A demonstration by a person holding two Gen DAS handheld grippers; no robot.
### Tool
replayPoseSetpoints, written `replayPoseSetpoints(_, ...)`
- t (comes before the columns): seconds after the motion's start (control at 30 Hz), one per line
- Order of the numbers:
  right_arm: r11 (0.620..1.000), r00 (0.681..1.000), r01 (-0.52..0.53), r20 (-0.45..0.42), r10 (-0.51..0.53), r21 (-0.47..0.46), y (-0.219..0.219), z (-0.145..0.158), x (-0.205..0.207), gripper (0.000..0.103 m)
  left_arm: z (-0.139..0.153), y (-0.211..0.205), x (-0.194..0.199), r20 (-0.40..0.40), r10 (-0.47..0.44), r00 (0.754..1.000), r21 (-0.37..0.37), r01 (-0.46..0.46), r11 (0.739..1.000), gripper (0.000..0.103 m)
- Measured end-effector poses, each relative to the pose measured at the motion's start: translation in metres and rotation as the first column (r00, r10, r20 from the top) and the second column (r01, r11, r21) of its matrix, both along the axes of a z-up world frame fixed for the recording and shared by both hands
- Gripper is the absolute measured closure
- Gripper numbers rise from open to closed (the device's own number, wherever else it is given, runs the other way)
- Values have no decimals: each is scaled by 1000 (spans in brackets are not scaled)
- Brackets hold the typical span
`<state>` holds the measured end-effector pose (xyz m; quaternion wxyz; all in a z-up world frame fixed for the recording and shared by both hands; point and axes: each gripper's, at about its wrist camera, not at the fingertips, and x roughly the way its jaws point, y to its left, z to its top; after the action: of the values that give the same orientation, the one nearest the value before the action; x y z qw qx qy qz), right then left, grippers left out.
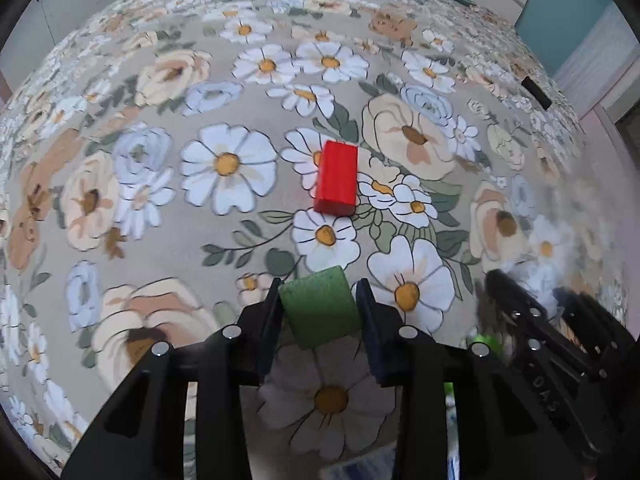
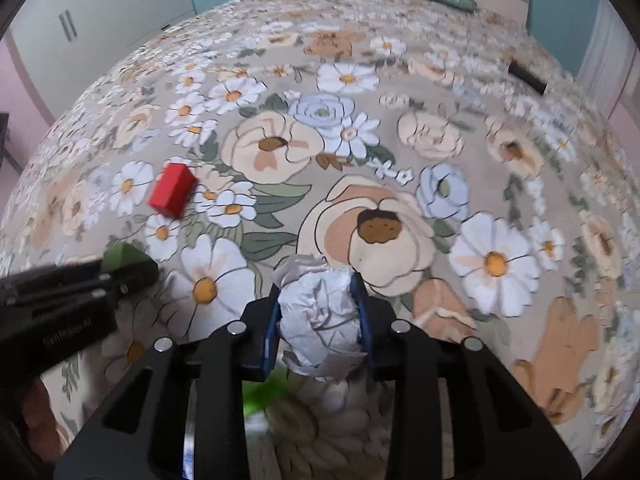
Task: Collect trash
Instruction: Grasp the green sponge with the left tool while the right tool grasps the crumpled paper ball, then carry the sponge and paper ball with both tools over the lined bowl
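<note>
Beyond the left gripper (image 1: 318,300), on the flowered bedspread (image 1: 224,168), lies a smooth red block (image 1: 336,178), with nothing between them; a dark flat object (image 2: 527,75) lies far off near the bed's edge. The left jaws are closed on a matte green block (image 1: 320,306). The right gripper (image 2: 318,300) pinches a crumpled white paper ball (image 2: 320,320), creased and lumpy, between its blue pads.

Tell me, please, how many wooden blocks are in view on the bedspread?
2. The green block sits between the left claw fingers, near the camera. The red block lies free on the floral bedspread beyond it. Others may be hidden behind the claws.
</note>
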<state>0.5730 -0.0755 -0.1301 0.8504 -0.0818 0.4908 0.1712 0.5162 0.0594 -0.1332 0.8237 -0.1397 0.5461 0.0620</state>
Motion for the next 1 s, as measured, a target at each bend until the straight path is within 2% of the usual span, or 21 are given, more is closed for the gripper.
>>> replayPoseSetpoints(0.2,1000,997,-20,80,20,-6,-11,54,-43,69,47,-4,-37,67,-66,996,63,62,996,64)
replayPoseSetpoints(0.3,1000,992,-27,120,27,-6,-17,81,-68,69,80,-10,-65,122,-116,986,120,101,988,64)
replayPoseSetpoints(0.4,999,986,-31,162,32,-13,-25,114,-103,69,107,-17,-91,156,-162,974,145,140,980,64)
replayPoseSetpoints(0.57,999,974,-29,223,38,-44,-37,155,-159,69,151,-26,-147,222,-235,946,201,191,961,64)
replayPoseSetpoints(0.7,997,959,-39,277,57,-72,-45,183,-207,69,180,-36,-194,278,-305,911,303,218,928,64)
replayPoseSetpoints(1.0,996,934,-30,352,56,-81,-60,240,-303,69,227,-46,-278,355,-360,862,347,236,908,64)
